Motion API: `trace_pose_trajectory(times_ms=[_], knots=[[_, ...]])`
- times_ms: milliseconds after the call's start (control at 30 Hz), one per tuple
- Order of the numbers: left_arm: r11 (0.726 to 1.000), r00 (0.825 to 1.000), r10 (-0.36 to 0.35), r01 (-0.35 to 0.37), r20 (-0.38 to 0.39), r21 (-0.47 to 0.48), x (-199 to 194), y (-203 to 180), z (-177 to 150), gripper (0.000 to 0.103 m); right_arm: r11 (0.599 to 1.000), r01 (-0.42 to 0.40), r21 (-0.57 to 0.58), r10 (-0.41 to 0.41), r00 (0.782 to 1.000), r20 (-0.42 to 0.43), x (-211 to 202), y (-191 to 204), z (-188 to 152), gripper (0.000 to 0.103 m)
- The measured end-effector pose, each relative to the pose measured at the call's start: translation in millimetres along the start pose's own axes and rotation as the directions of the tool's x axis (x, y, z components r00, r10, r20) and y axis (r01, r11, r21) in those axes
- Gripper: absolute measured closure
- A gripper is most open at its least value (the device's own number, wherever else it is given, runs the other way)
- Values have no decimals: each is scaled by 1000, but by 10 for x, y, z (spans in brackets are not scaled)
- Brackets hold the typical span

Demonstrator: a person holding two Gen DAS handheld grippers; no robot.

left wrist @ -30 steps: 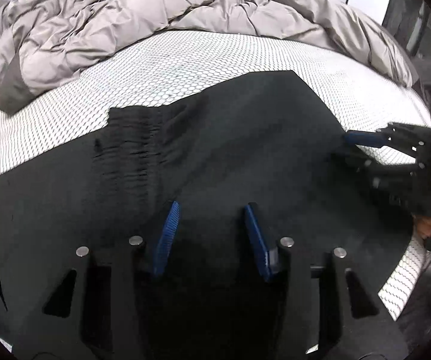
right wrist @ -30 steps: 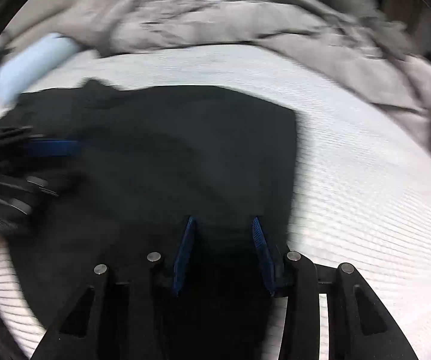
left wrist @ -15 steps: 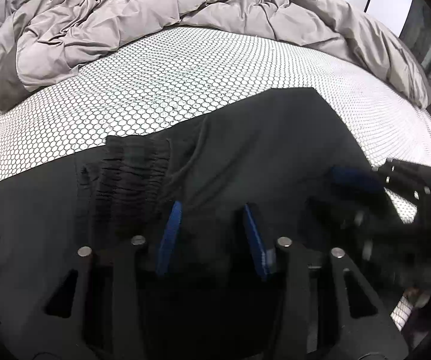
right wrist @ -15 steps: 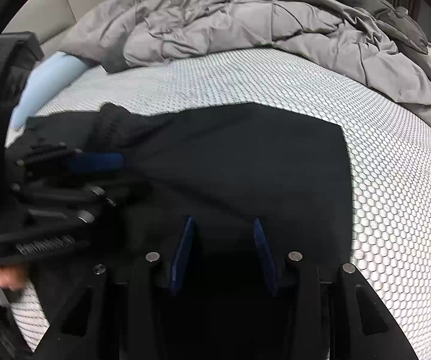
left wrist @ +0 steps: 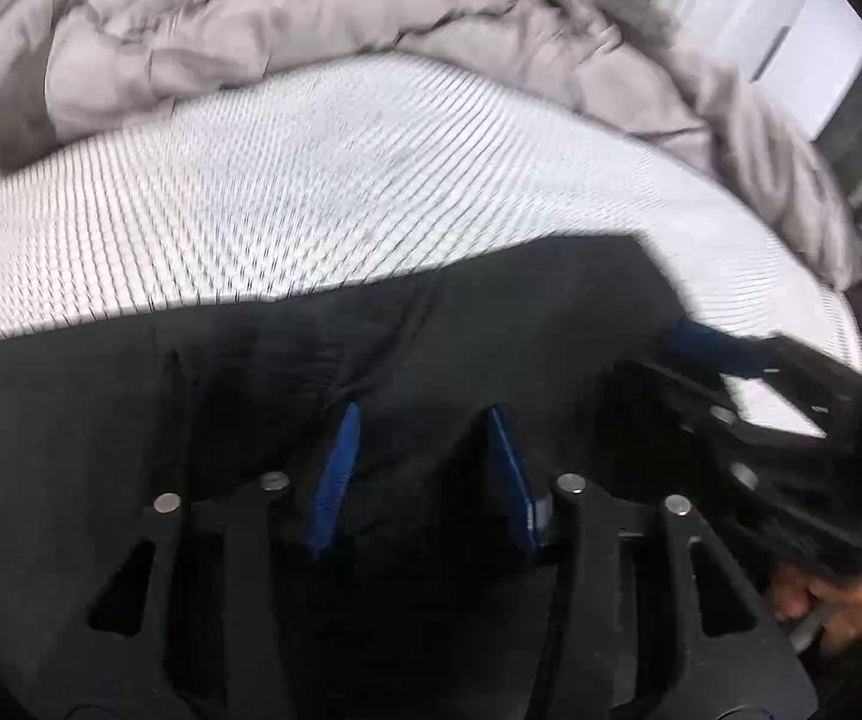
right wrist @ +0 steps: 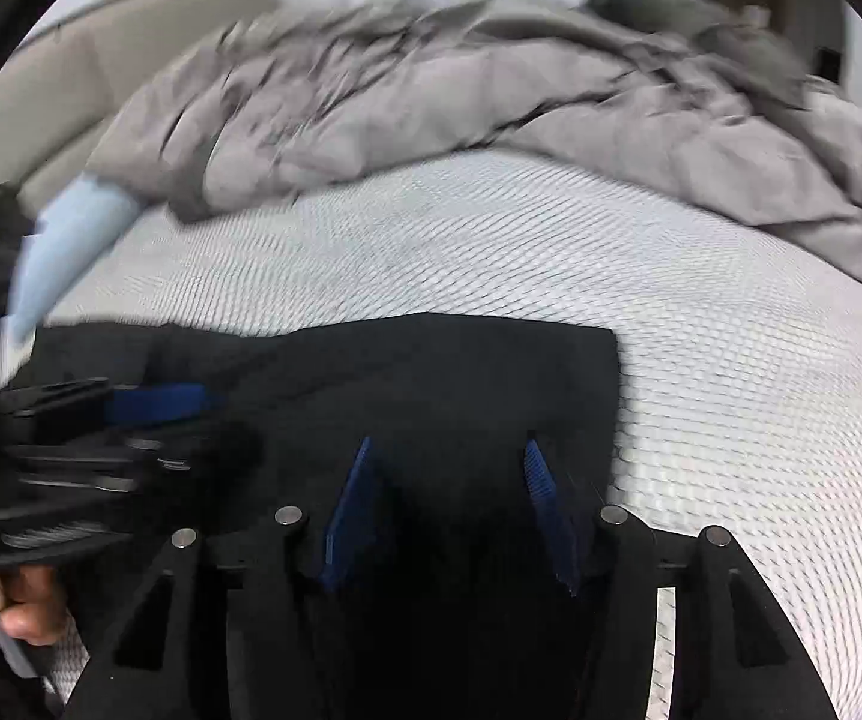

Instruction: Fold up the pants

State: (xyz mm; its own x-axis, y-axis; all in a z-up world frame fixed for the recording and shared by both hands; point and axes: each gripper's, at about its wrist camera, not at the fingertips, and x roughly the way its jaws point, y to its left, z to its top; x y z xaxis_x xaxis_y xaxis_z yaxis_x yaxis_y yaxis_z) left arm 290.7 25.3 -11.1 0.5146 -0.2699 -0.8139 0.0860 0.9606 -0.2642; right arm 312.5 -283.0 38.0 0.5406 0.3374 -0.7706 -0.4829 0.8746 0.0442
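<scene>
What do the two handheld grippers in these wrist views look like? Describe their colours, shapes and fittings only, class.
Both are alike. The left gripper has a black frame with two flat fingers, triangular cut-outs and round silver pins; its fingers carry ribbed blue pads. The right gripper matches it, with the same blue pads and silver pins. No cables or markings are legible, and no sleeve shows clearly.

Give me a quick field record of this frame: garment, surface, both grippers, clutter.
garment: black pants, lying on the bed, partly folded, straight edge toward the right in the right wrist view
surface: white mesh-patterned mattress
left gripper: over the pants, jaws apart, dark fabric between the pads; grip unclear
right gripper: jaws opening, pants fabric between them
clutter: grey duvet bunched at the far side; light blue pillow at far left
image quality: motion blur in both views
</scene>
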Motion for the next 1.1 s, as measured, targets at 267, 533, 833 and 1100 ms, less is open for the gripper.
trace_pose_trajectory(times_ms=[267, 533, 833, 1100], knots=[[997, 997, -79, 79, 15, -14, -96, 202, -34, 80, 982, 182, 42, -180, 982, -61, 109, -708, -181, 43], [1000, 995, -12, 11, 94, 18, -252, -51, 70, 74, 1000, -25, 16, 23, 992, 127, -297, -296, 78, 44], [997, 998, -62, 64, 33, -47, 51, 204, 28, 82, 966, 245, -81, -248, 969, -25, 427, -118, 58, 47], [996, 993, -46, 37, 109, 79, -593, 6, -171, 75, 986, 166, -6, -165, 984, 69, -293, -344, -107, 46]])
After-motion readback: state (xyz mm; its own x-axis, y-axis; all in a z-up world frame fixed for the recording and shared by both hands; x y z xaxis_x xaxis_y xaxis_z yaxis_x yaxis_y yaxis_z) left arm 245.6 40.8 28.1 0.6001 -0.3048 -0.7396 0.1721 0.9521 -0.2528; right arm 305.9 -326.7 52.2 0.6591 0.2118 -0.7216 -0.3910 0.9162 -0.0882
